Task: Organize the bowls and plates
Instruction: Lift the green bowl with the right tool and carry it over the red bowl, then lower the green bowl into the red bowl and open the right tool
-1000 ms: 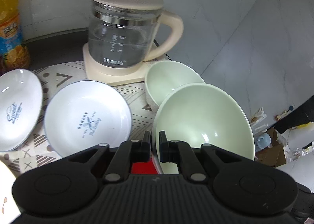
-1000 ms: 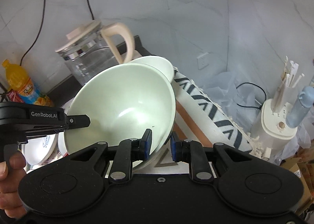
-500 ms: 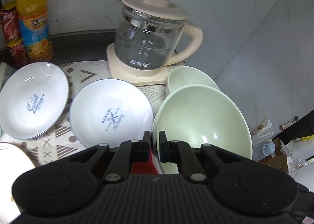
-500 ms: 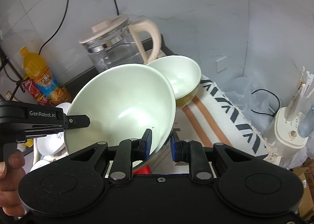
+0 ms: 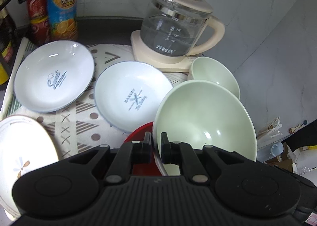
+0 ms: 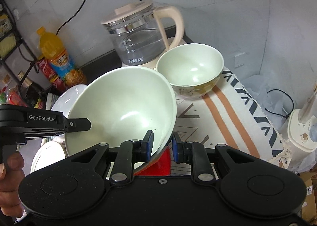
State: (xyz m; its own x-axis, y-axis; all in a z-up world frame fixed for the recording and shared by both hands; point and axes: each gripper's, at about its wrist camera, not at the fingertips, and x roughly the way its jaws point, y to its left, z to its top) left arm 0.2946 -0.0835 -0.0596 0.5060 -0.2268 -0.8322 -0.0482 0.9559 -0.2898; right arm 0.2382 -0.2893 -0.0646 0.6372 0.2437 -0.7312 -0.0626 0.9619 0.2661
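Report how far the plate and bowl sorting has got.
Done: nothing looks stacked yet. In hand: the large green bowl is gripped on its rim by both the left gripper and the right gripper, above a red dish. Left: the small green bowl, two white printed plates and a flower plate lie apart.

Large bowl (image 5: 204, 119) pale green inside, plain; small bowl (image 6: 190, 69) same pale green within, cream outside with yellow-olive floral print. Two plates white with thin blue rims and blue lettering: one (image 5: 53, 75) "Sweet", other (image 5: 132, 95) "BAKERY"; third plate (image 5: 21, 158) white with small blue-brown flower motif, and a red dish (image 5: 138, 134) beneath the grippers. Cloth (image 5: 79, 124) cream with brown-grey dots, crosses, striped triangles; kettle (image 5: 176, 25) clear glass, cream lid, handle, base; bottle (image 5: 61, 6) orange, blue label.
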